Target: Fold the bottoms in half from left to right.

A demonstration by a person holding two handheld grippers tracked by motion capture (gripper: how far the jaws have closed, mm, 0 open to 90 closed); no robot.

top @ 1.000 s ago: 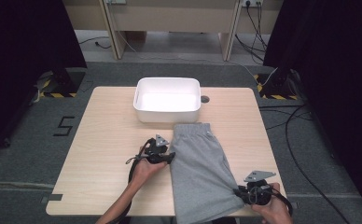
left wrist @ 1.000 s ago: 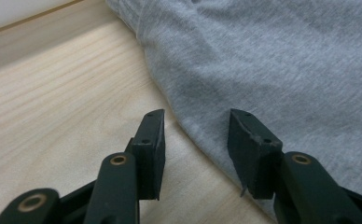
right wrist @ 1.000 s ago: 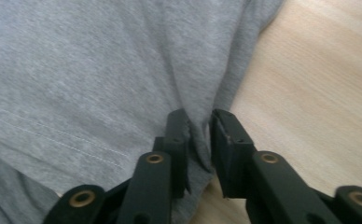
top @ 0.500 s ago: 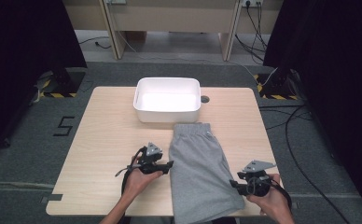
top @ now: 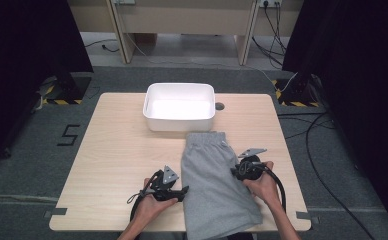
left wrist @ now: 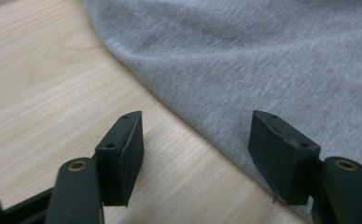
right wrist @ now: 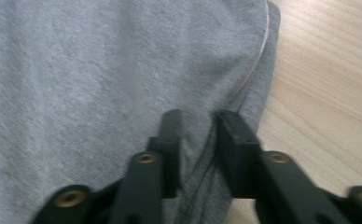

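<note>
At a light wooden table, you work a pair of grey shorts laid flat with the waistband toward the white bin and the leg hems hanging over the near edge, a layout that leaves both long sides open to you. Your right gripper sits on the right-hand edge of the cloth, its jaws having just been closing until a narrow gap remains with a ridge of fabric and seam between them (a pinch meant to lift that side, it seems). Your left gripper waits just beside the left edge, its jaws having just been opening and now wide apart over bare wood and hem, holding nothing, seemingly poised to take a matching bite.
</note>
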